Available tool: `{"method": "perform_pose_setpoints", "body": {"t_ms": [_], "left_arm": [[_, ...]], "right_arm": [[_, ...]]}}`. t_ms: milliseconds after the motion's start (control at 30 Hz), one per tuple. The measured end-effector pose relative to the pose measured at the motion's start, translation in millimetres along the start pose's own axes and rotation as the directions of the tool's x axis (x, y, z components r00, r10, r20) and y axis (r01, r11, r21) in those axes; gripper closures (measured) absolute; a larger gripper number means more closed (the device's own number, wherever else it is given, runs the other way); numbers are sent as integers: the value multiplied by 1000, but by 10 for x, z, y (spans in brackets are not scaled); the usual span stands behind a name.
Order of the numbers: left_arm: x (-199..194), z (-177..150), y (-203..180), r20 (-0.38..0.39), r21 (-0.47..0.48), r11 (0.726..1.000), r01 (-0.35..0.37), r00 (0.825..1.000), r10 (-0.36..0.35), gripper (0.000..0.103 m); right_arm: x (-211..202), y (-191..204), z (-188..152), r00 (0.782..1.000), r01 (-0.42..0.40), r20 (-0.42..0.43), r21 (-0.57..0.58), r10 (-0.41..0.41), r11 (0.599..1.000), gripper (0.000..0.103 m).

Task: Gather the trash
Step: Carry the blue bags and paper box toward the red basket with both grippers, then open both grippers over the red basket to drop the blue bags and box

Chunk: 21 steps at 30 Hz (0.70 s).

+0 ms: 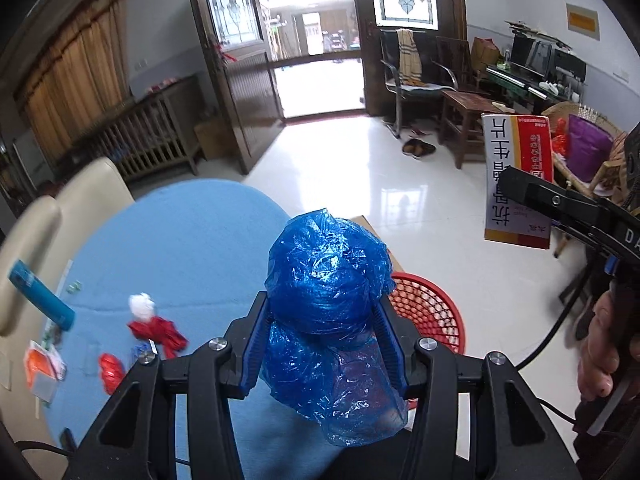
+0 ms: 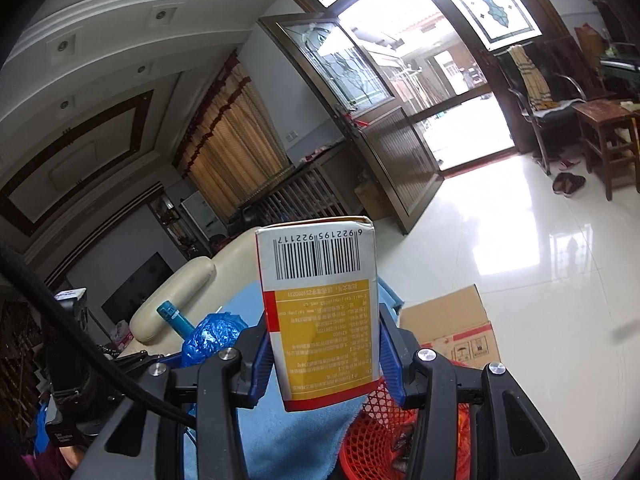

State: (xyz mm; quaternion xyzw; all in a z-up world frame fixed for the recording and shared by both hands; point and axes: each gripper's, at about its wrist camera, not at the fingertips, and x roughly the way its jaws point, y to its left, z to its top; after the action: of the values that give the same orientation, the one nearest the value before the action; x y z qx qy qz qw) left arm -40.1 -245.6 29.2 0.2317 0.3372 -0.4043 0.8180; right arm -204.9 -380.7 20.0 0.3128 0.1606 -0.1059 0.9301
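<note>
— Above the red mesh basket [image 1: 434, 312], beside the blue-covered table [image 1: 180, 240]: two pieces of trash held aloft. Crumpled blue plastic bag [image 1: 328, 280] clamped between the blue pads of the left gripper [image 1: 324, 320], hanging just over the basket's near rim. Cardboard medicine box [image 2: 320, 312] pinched upright in the right gripper [image 2: 326, 348], likewise just above the basket.

— And the step in hand?

— By the look of it, carrying to the drop, not yet releasing. Both sets of fingers closed on their loads, nothing slack.

— Next move?

— Probably centring each load over the basket mouth, then spreading the fingers. Bag light and clingy, likely to snag on a pad; box stiff, likely to fall cleanly.

— Count, working outward from the basket?

— One basket, some dark scraps already inside. One flattened brown carton [image 2: 460, 328] on the floor just behind it. On the table, away from the basket: one white wad [image 1: 141, 305], two red crumpled pieces [image 1: 158, 330], one teal tube [image 1: 42, 294] at the far edge, one orange-and-white packet [image 1: 42, 368] beyond those. Smaller bits too blurred to count.

— So, task status?

— Seemingly midway: two items about to go in, several still on the table.
</note>
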Motion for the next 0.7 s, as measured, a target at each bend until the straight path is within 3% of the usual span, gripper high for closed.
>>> {"method": "perform_pose_setpoints", "body": {"t_ms": [333, 700], "left_arm": [[231, -120, -15, -74, -29, 999, 46, 996, -48, 50], [245, -91, -110, -76, -6, 998, 64, 995, -64, 48]], "right_arm": [[256, -362, 34, 985, 95, -155, 146, -72, 985, 54], [372, -490, 54, 971, 139, -219, 178, -98, 974, 53]]}}
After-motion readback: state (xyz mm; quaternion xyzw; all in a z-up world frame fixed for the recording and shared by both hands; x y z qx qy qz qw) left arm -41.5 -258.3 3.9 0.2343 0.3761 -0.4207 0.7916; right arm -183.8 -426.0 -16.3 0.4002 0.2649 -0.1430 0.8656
